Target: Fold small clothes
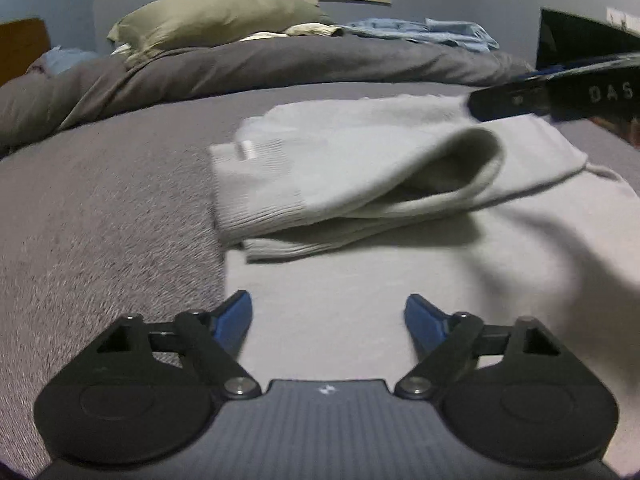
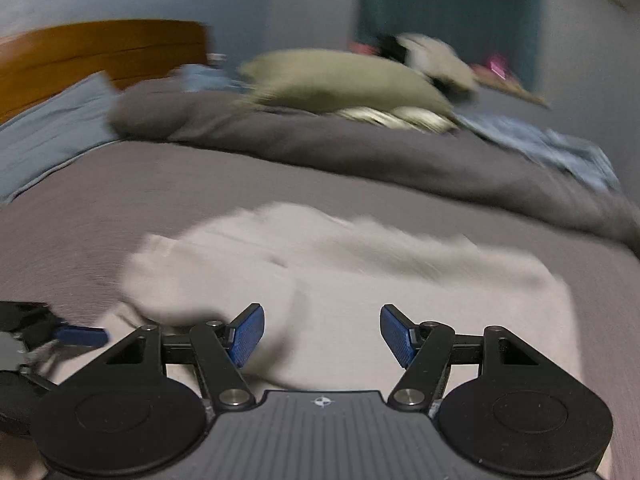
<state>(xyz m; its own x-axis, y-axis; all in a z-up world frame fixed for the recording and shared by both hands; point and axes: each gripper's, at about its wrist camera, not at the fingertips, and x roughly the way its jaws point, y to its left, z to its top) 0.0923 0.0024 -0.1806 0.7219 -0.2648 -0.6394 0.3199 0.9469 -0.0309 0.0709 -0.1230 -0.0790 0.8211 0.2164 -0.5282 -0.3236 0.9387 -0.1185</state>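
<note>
Grey bed cover [image 1: 100, 208] fills most of both views, running from the lower left up to mid-frame. Across the upper middle lies a darker grey duvet [image 1: 248, 64], bunched in a long ridge. On top of it, upper centre of the left wrist view, an olive pillow [image 1: 208, 16]; to its right a crumpled light blue cloth [image 1: 424, 32]. Orange-brown headboard [image 2: 100, 56] in the upper left of the right wrist view, with a pale blue pillow [image 2: 52, 132] just below it. That view is motion-blurred, so detail is weak.

White garment [image 1: 360, 168] lies on the bed cover, centre to right of the left wrist view, spreading down to the lower right. One part is folded over itself, forming a rounded loop at frame centre-right with a ribbed hem at the left end. In the right wrist view the same garment sits centre and lower centre, blurred.

Left gripper [image 1: 328, 320], bottom centre of its own view: blue fingers wide apart, nothing between them, flat white fabric below the gap. Contact with the fabric cannot be told.

Right gripper [image 2: 322, 334], bottom centre of its view: jaws wide apart, holding nothing, above the garment. It also shows at the upper right edge of the left wrist view, over the garment's far side.
</note>
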